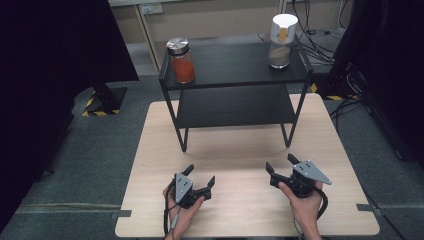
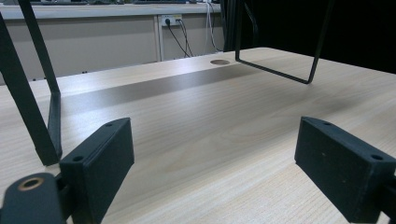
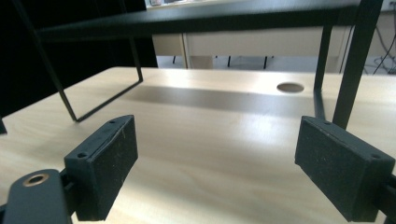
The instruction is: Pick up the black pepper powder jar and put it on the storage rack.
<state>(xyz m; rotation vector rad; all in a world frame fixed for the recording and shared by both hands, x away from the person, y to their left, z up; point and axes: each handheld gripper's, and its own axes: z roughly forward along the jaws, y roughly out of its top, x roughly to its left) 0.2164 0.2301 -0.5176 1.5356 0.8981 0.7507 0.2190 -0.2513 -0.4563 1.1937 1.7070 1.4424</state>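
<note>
Both the left gripper point(image 1: 202, 176) and right gripper point(image 1: 280, 165) rest wide open and empty on the table point(image 1: 240, 210); ahead, the orange-filled jar point(image 1: 181, 61) and white-lidded jar point(image 1: 282, 41) sit untouched atop the black shelf point(image 1: 235, 65); nothing appears begun.

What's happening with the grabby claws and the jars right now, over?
Left gripper and right gripper both open, empty, low over the pale wooden table. Orange-filled glass jar and white-lidded jar of beige powder untouched on the black metal shelf rack. Path clear.
</note>
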